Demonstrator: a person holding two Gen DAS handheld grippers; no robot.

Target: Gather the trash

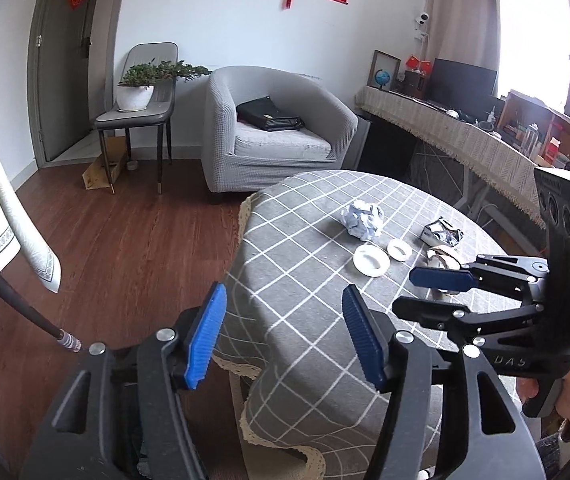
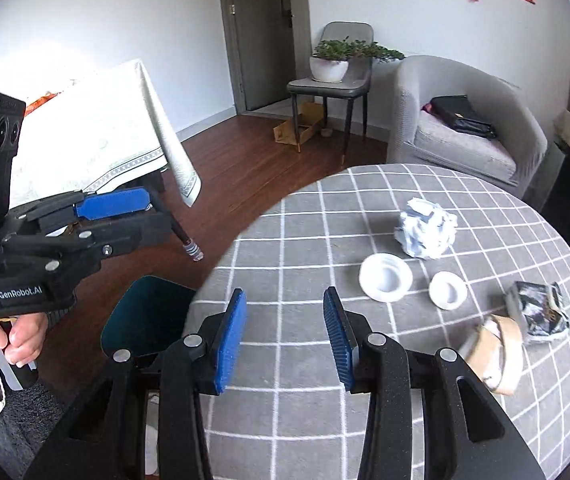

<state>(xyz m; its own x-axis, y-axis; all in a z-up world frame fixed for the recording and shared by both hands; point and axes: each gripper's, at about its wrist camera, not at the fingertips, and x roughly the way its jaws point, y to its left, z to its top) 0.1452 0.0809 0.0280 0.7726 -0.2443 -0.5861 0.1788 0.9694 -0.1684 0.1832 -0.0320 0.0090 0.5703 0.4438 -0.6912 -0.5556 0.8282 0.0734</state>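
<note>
A round table with a grey checked cloth [image 1: 285,264] [image 2: 309,224] holds the trash. A crumpled white-and-blue paper ball [image 1: 361,219] [image 2: 425,233] lies at the far side. Two white lids [image 1: 371,260] [image 2: 385,277], one large and one small [image 1: 399,249] [image 2: 447,290], lie in front of it. A crumpled black-and-silver wrapper [image 1: 443,233] [image 2: 539,312] and a brown tape roll [image 2: 495,354] lie to the right. My left gripper [image 1: 285,336] is open and empty at the table's left edge. My right gripper [image 2: 285,336] is open and empty over the table's near part.
A grey armchair [image 1: 277,128] with a black bag stands behind the table. A chair with a potted plant [image 1: 137,92] and a cardboard box [image 1: 101,168] are by the door. A white-clothed table [image 2: 97,136] is at the left. A dark green bin [image 2: 145,316] sits below the table edge.
</note>
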